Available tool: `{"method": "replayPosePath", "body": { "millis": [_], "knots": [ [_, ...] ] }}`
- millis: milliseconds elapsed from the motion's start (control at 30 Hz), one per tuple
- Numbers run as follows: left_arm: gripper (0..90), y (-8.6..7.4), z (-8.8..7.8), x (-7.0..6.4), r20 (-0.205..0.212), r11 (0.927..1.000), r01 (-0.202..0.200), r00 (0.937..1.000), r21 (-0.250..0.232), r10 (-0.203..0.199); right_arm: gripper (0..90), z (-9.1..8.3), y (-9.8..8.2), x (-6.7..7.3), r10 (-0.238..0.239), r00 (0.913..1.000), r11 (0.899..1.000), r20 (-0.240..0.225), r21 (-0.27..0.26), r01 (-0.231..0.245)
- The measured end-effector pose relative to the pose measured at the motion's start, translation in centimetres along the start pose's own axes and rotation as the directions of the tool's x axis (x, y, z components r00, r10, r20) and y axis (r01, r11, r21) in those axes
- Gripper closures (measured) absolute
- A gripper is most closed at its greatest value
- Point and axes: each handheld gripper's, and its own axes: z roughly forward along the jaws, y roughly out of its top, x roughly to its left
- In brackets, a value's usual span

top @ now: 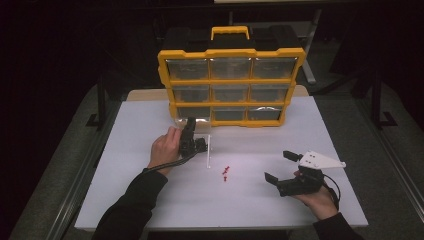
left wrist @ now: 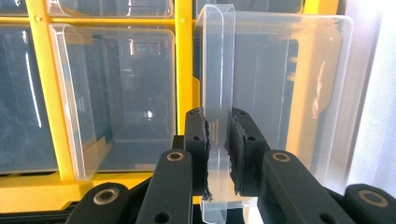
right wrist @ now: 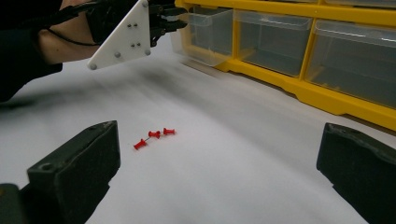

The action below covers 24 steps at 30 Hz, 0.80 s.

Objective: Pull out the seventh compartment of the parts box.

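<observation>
A yellow-framed organizer [top: 231, 103] with clear drawers stands at the back of the white table. Its bottom-left clear drawer [right wrist: 205, 37] is pulled partway out. My left gripper [left wrist: 217, 135] is shut on the upright front wall of that clear drawer [left wrist: 289, 84], a pad on each side. In the high view the left gripper [top: 190, 131] sits just in front of the organizer's lower left corner. Three red pushpins [top: 225, 172] lie loose mid-table. My right gripper [top: 280, 166] rests to their right with its jaws wide apart and nothing between them; the pushpins [right wrist: 152, 135] lie ahead of it.
The organizer [right wrist: 327, 100] has a yellow carry handle [top: 230, 31] on top. The white tabletop [top: 150, 200] extends to its left and right edges, with dark floor around it. The person's sleeves enter from the near edge.
</observation>
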Motion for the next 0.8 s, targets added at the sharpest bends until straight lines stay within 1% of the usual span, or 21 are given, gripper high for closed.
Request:
{"method": "replayPosePath", "body": {
  "millis": [167,200,267,300,433,467,600,633,700,800],
  "knots": [
    [78.6,0.0,-0.4,-0.1,-0.002,1.0,0.004,1.0,-0.003,-0.004,0.0,0.0,0.0,0.0,0.0,1.0,1.0,0.0,0.001,0.0],
    [78.6,0.0,-0.5,-0.1,-0.003,1.0,-0.002,1.0,0.0,0.002,0.0,0.0,0.0,0.0,0.0,1.0,1.0,0.0,0.0,0.0],
    [78.6,0.0,-0.7,-0.1,-0.004,1.0,0.006,1.0,-0.005,-0.006,0.0,0.0,0.0,0.0,0.002,1.0,1.0,0.0,-0.001,-0.002],
    [78.6,0.0,-0.9,-0.1,-0.002,1.0,0.001,1.0,-0.001,-0.001,0.0,-0.1,0.0,0.0,0.001,1.0,1.0,0.001,-0.001,-0.001],
    [78.6,-0.1,-1.4,-0.1,-0.003,1.0,-0.003,1.0,-0.005,0.002,0.0,-0.1,0.0,0.0,0.001,1.0,1.0,0.001,-0.001,-0.001],
    [78.7,-0.1,-1.5,-0.1,-0.003,0.9999,0.003,1.0,-0.011,-0.003,0.0,-0.1,0.0,0.0,0.001,1.0,1.0,0.002,-0.001,-0.001],
    [78.7,0.0,-2.0,-0.1,-0.004,0.9999,0.002,1.0,-0.015,-0.002,0.0,-0.1,0.0,-0.1,0.003,1.0,1.0,0.003,0.001,-0.003],
    [78.6,0.0,-2.1,-0.1,0.002,0.9999,-0.003,1.0,-0.011,0.003,0.0,-0.2,0.0,-0.1,0.005,1.0,1.0,0.004,0.001,-0.005],
    [78.7,0.1,-2.3,-0.1,0.0,0.9999,0.004,1.0,-0.014,-0.004,0.0,-0.2,-0.1,-0.1,0.003,1.0,1.0,0.005,-0.001,-0.003],
    [78.7,0.1,-2.7,-0.1,0.006,0.9999,0.001,1.0,-0.011,-0.001,0.0,-0.2,-0.1,-0.1,0.006,1.0,1.0,0.005,-0.001,-0.006]
  ]
}}
